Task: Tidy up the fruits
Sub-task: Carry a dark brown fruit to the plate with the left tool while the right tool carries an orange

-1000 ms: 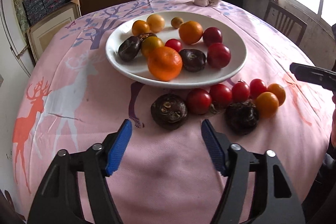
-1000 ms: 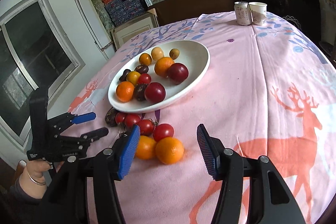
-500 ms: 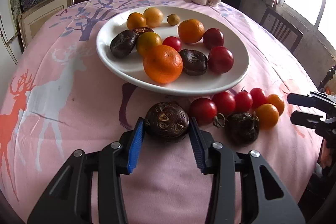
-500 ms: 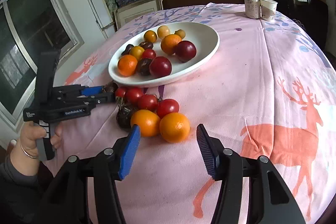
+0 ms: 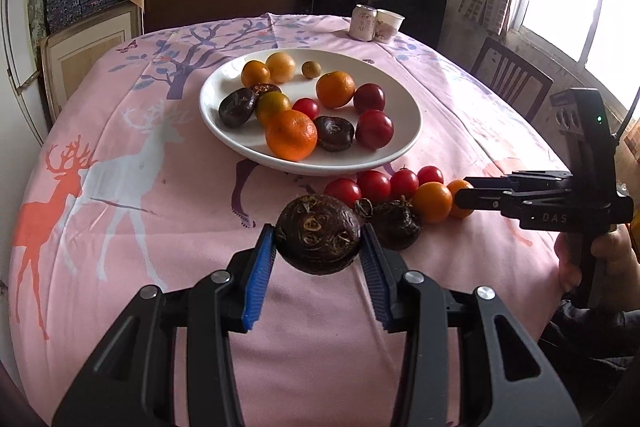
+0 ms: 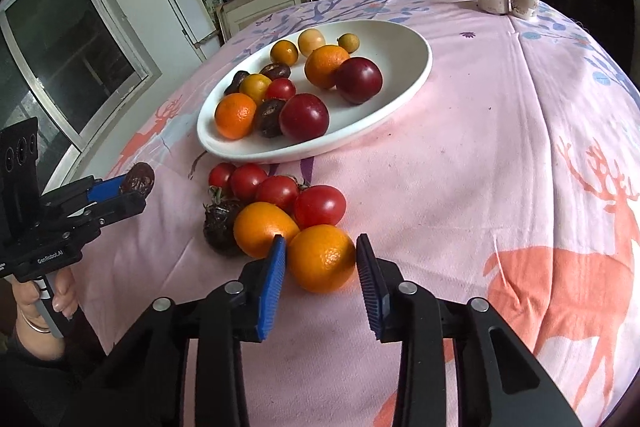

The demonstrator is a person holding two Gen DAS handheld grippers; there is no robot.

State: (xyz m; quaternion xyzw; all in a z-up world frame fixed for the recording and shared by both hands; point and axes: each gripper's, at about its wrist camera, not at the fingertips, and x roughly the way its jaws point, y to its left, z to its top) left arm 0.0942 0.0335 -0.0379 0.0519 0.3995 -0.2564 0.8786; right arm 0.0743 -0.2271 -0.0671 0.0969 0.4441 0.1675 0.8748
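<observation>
Water chestnut [image 5: 318, 233] clamped between left jaws; orange [image 6: 322, 258] between right jaws.

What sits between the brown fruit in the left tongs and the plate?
Only bare pink tablecloth lies between the brown fruit in the left tongs and the plate, per the left wrist view.

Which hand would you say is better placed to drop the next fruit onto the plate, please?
Left. Its tongs already clamp the dark water chestnut, lifted clear of the cloth, facing the plate. The right tongs only straddle an orange resting on the table.
</observation>
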